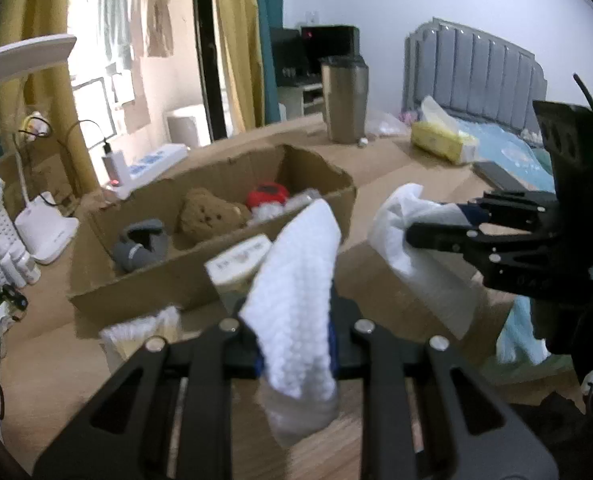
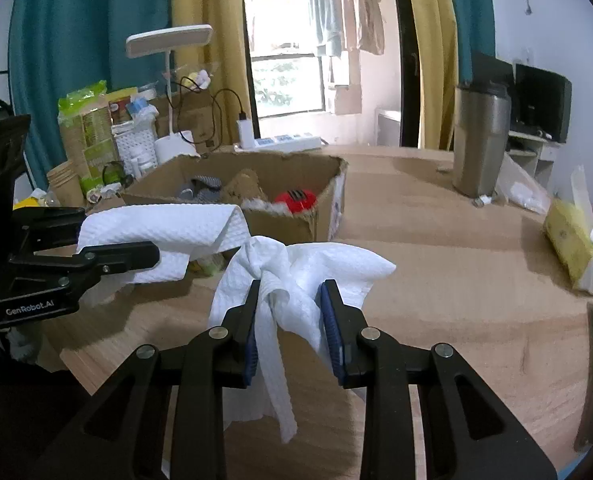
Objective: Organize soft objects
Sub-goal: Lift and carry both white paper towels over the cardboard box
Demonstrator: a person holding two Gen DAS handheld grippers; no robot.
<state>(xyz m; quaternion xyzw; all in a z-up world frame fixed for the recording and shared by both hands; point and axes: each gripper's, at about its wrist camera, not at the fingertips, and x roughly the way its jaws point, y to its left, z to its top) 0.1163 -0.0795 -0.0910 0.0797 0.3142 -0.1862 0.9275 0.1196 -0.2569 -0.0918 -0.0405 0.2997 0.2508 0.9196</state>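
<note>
A white quilted paper towel [image 1: 296, 292] is stretched between both grippers above the wooden table. My left gripper [image 1: 292, 344] is shut on one end of it; it also shows in the right wrist view [image 2: 152, 254], holding the flat part [image 2: 164, 230]. My right gripper [image 2: 290, 292] has its jaws partly apart with the bunched other end [image 2: 296, 272] between them; in the left wrist view the right gripper [image 1: 410, 236] pinches that end [image 1: 400, 216]. An open cardboard box [image 1: 200, 276] behind holds a brown plush bear [image 1: 208, 212], a red plush [image 1: 266, 196] and grey slippers [image 1: 140, 246].
A steel tumbler [image 2: 480, 140], a yellow tissue pack [image 2: 576, 240], a white desk lamp [image 2: 168, 42], a power strip [image 2: 284, 142] and snack packets [image 2: 88, 128] stand around the table [image 2: 456, 280]. A small white box [image 1: 240, 260] lies before the cardboard box. A bed [image 1: 496, 80] is at the right.
</note>
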